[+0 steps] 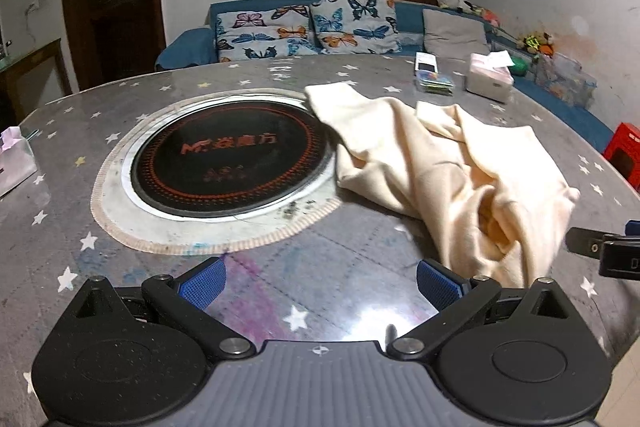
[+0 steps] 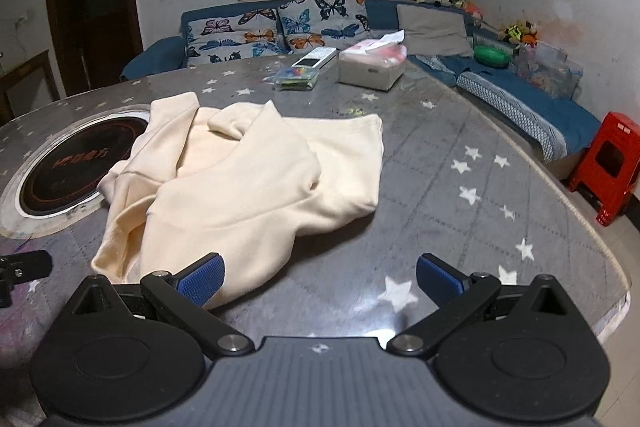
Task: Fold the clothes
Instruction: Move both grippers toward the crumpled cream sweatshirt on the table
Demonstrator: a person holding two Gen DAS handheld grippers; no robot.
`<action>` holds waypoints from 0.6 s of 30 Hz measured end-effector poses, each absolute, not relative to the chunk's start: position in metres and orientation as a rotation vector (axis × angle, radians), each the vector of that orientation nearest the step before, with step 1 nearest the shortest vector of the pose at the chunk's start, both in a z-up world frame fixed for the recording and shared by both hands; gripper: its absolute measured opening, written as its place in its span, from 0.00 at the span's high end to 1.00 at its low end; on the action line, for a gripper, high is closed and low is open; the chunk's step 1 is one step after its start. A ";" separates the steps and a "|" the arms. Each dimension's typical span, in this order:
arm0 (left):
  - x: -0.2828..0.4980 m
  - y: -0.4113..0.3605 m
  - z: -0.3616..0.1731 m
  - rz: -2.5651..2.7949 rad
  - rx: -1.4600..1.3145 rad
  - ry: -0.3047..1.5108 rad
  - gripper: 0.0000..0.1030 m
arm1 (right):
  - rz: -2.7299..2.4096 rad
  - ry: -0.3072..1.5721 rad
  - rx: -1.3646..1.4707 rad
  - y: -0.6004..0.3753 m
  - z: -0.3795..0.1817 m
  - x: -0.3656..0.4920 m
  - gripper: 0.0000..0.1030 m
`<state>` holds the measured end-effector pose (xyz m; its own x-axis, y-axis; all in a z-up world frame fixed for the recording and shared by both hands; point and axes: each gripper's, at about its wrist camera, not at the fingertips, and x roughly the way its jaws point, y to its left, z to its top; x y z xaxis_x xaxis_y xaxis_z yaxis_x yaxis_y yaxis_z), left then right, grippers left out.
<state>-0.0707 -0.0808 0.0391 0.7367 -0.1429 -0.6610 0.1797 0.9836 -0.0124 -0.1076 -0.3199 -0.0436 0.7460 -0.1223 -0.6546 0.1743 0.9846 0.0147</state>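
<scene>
The cream garment (image 2: 240, 179) lies crumpled on the desk (image 2: 460, 227), one edge over the round hob (image 1: 230, 157), so folding looks barely begun. Left gripper (image 1: 320, 283) and right gripper (image 2: 320, 281) are both spread apart, empty, just short of the cloth

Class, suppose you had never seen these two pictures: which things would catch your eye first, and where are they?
A crumpled cream garment lies in a heap on the star-patterned table, just ahead of both open hand-held grippers. Left of it, a round black cooktop ringed in orange is set into the table. Behind, butterfly cushions lean on a blue sofa.
</scene>
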 end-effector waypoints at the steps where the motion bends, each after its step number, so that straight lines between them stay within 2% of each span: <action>1: -0.072 -0.082 0.039 -0.181 0.057 0.721 0.00 | -0.160 0.712 0.079 -0.320 -0.044 -0.109 0.00; 18: -0.084 -0.100 0.037 -0.216 0.089 0.721 0.00 | -0.144 0.733 0.100 -0.314 -0.048 -0.120 0.00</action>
<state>-0.0837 -0.1000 0.0372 0.7302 -0.1658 -0.6628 0.2269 0.9739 0.0063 -0.1196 -0.3135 -0.0485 0.7336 -0.0960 -0.6727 0.1656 0.9854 0.0400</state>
